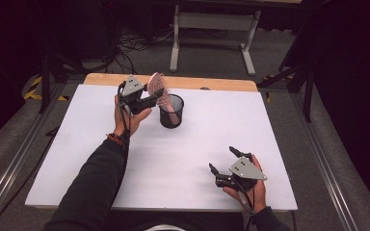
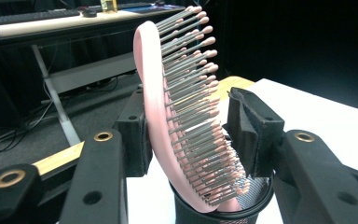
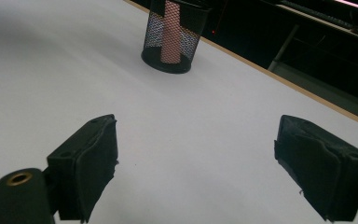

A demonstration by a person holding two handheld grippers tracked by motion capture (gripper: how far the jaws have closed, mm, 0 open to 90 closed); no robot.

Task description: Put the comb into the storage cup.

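A pink hairbrush (image 1: 158, 85) with grey, pink-tipped bristles stands tilted, its handle (image 3: 170, 32) down inside a black mesh cup (image 1: 171, 114) at the back middle of the white table. My left gripper (image 1: 157, 94) is shut on the hairbrush (image 2: 168, 93) just above the cup's rim (image 2: 223, 217), one pad on the brush's smooth back and the other against the bristle tips. My right gripper (image 1: 221, 159) is held open low over the table's front right, with nothing between its jaws. In the right gripper view (image 3: 196, 158) it looks across bare table towards the cup (image 3: 172, 42).
The white table top (image 1: 197, 149) has a wooden strip (image 1: 212, 83) along its far edge. Beyond it stand a white desk frame (image 1: 212, 29) and loose cables (image 1: 135, 45) on the floor. Metal rails (image 1: 318, 144) run along both sides of the table.
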